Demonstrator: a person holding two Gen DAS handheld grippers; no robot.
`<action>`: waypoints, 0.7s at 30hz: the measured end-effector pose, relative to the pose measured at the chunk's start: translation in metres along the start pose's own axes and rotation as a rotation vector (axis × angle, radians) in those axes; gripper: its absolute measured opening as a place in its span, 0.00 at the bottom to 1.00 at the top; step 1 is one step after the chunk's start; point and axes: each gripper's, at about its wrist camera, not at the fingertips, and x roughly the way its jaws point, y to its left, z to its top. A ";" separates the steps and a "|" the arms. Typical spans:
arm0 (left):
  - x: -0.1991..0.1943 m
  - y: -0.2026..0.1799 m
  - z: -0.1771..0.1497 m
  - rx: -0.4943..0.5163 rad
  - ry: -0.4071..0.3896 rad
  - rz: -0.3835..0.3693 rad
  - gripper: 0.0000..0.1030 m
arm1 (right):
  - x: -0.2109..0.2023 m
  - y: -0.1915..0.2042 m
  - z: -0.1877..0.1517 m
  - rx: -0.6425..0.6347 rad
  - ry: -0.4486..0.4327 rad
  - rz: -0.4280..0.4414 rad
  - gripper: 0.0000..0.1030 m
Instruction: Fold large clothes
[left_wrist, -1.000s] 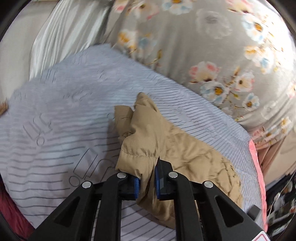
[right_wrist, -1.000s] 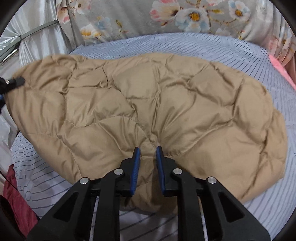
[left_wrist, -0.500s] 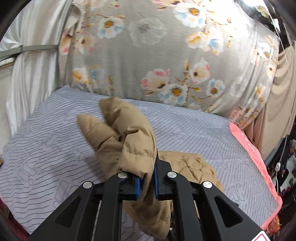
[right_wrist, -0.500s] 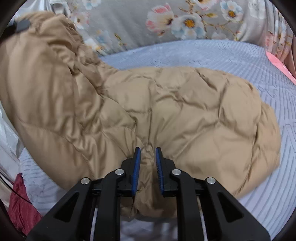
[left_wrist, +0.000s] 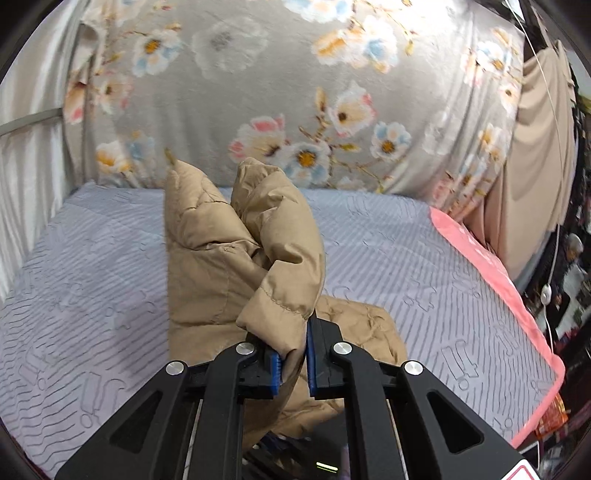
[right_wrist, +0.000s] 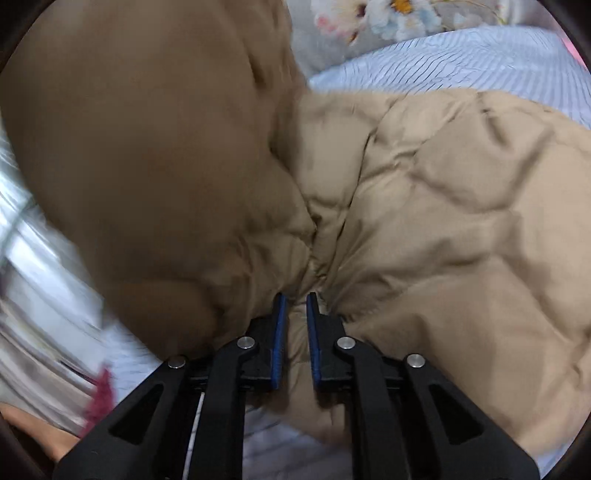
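A tan quilted puffer jacket (right_wrist: 443, 192) lies spread on a bed with a grey striped sheet (left_wrist: 424, 266). My left gripper (left_wrist: 293, 354) is shut on a cuffed sleeve end of the jacket (left_wrist: 273, 266), which stands lifted above the bed with the rest trailing below. My right gripper (right_wrist: 294, 325) pinches a bunched fold at the jacket's near edge; its jaws are closing on the fabric between them. In the right wrist view the lifted part of the jacket (right_wrist: 140, 147) looms blurred across the left half, over the flat part.
A floral grey hanging (left_wrist: 295, 92) backs the bed. A pink edge (left_wrist: 491, 266) runs down the bed's right side, with a beige curtain (left_wrist: 535, 166) beyond. White drapery (left_wrist: 26, 155) hangs at the left. A dark red cloth (right_wrist: 99, 398) lies by the bed's near left.
My left gripper has carried the sleeve up and across toward the right; in the right wrist view the lifted fabric has swung in over the flat jacket. The right gripper stayed put and tightened.
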 end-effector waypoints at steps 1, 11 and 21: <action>0.007 -0.004 -0.001 0.008 0.015 -0.018 0.07 | -0.018 -0.007 -0.001 0.011 -0.025 0.007 0.11; 0.090 -0.088 -0.063 0.191 0.219 -0.063 0.07 | -0.157 -0.094 -0.015 0.124 -0.202 -0.315 0.11; 0.104 -0.115 -0.109 0.263 0.302 -0.034 0.25 | -0.186 -0.094 0.024 0.022 -0.302 -0.399 0.36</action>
